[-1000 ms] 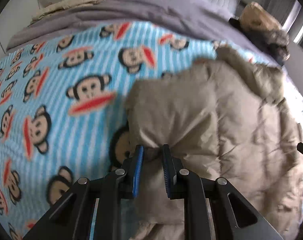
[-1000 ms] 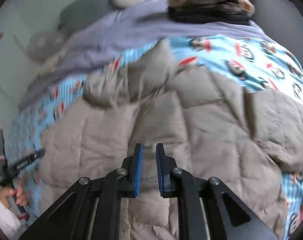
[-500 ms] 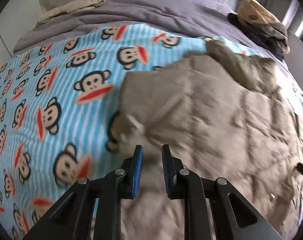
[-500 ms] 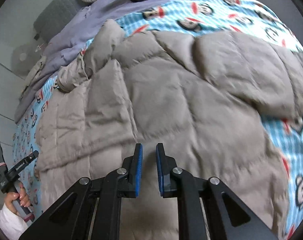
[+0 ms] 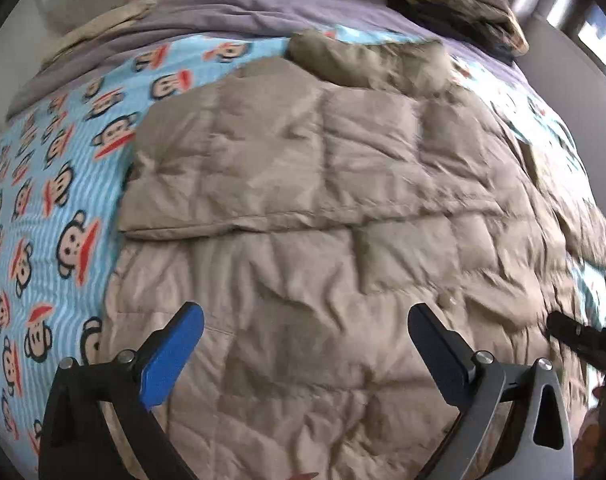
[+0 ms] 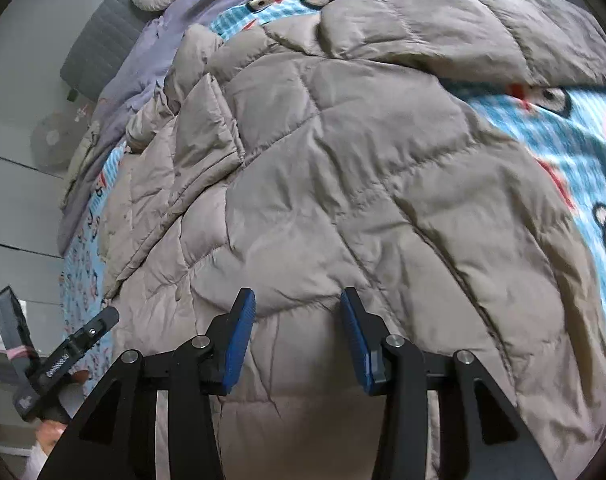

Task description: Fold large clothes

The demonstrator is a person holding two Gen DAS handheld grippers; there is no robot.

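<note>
So we've just let go: left tongs (image 5: 305, 338) now spread wide, sleeve folded across the puffer coat (image 5: 343, 208). Right tongs (image 6: 298, 316) half spread over the hem, gripping nothing.

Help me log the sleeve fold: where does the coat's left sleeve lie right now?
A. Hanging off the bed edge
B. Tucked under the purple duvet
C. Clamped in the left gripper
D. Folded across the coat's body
D: in the left wrist view the sleeve lies flat across the quilted beige coat, its cuff edge at the coat's side, while the left gripper is open and holds nothing.
</note>
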